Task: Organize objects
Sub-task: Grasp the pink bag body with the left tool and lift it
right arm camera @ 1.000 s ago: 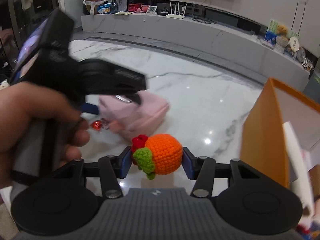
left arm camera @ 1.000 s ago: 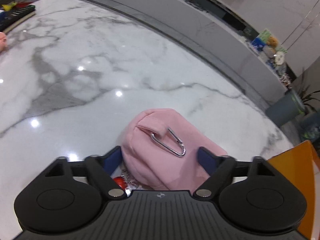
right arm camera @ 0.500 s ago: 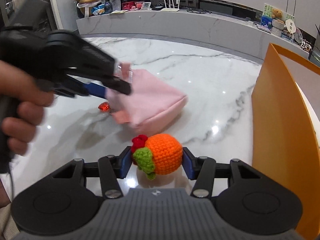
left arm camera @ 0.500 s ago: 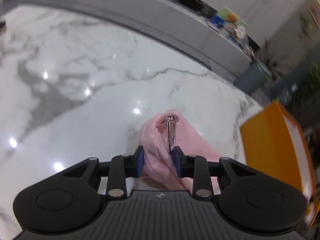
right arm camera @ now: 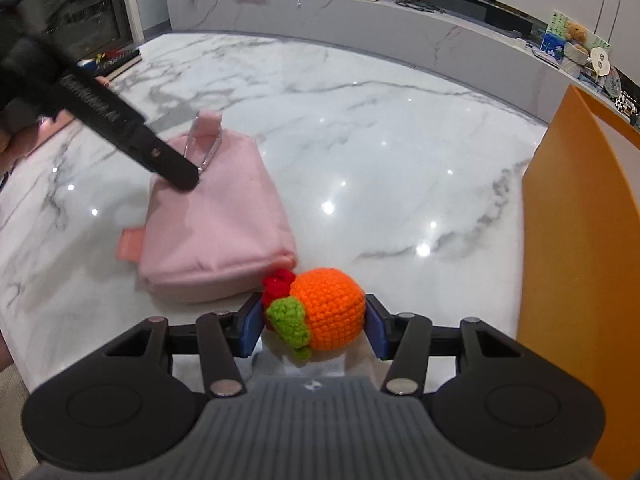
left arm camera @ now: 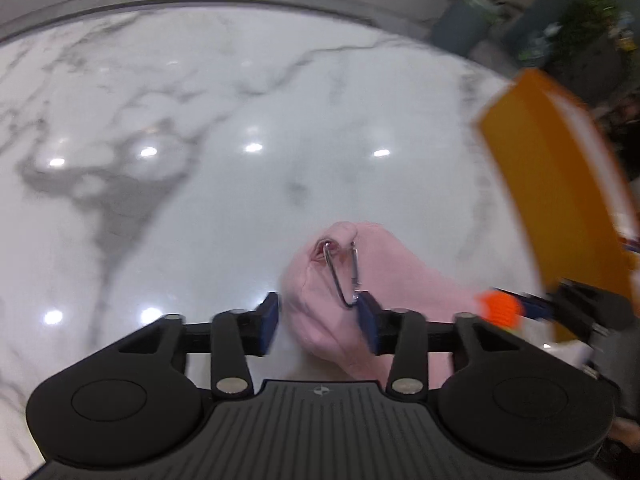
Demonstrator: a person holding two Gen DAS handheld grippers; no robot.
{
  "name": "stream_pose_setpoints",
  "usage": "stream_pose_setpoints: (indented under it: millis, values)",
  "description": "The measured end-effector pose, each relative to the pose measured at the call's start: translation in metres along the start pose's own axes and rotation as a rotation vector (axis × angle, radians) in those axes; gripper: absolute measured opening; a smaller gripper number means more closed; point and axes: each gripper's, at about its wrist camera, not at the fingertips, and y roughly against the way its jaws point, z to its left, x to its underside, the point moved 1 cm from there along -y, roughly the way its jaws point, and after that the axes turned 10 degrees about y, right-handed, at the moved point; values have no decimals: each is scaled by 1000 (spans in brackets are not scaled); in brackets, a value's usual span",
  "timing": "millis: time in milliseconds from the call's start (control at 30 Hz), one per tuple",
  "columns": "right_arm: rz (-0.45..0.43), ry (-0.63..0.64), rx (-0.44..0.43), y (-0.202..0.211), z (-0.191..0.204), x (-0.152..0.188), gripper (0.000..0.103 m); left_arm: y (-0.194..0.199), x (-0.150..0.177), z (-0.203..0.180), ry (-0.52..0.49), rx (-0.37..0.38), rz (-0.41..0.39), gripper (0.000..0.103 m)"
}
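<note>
A pink fabric pouch (right arm camera: 216, 224) with a silver carabiner (right arm camera: 204, 148) lies on the white marble table (right arm camera: 380, 140). In the left wrist view my left gripper (left arm camera: 318, 322) stands over the pouch (left arm camera: 384, 276). Its jaws are parted; the right pad touches the carabiner (left arm camera: 342, 272) and the left pad stands off the fabric. My right gripper (right arm camera: 312, 324) is shut on an orange crocheted fruit (right arm camera: 328, 308) with a green leaf and red tip, just in front of the pouch. It also shows at the right of the left wrist view (left arm camera: 500, 308).
An orange box (right arm camera: 580, 240) stands at the right edge of the table; it also shows in the left wrist view (left arm camera: 548, 184). A grey marble counter (right arm camera: 360, 12) with clutter runs along the back. Small items (right arm camera: 112, 58) lie at the table's far left.
My left gripper's jaws have opened from their pinch on the pouch, and it has swung right with the pouch toward the orange box. My right gripper still holds the fruit.
</note>
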Motion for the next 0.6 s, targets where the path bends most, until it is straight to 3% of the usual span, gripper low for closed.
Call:
stream_pose_setpoints:
  millis: [33,100,167,267,467,600]
  values:
    - [1,-1,1,0,1,0,54,0,-6,1,20,-40,-26,78]
    - [2,-4,2,1,1,1,54,6,-14,1,98,-89,-67,78]
    - [2,-10,5,2,0,2,54,12,-13,1,209,-48,-58,90]
    - [-1,-11,7,2,-2,4,54,14,-7,-7,314,-21,-27,93]
    - [-9,-31,3,1,-6,4,54,0,-12,-28,373,-88,-73,95]
    - [-10,-29,1,4,-8,5,54,-17,-14,-47,286,-169,-73,96]
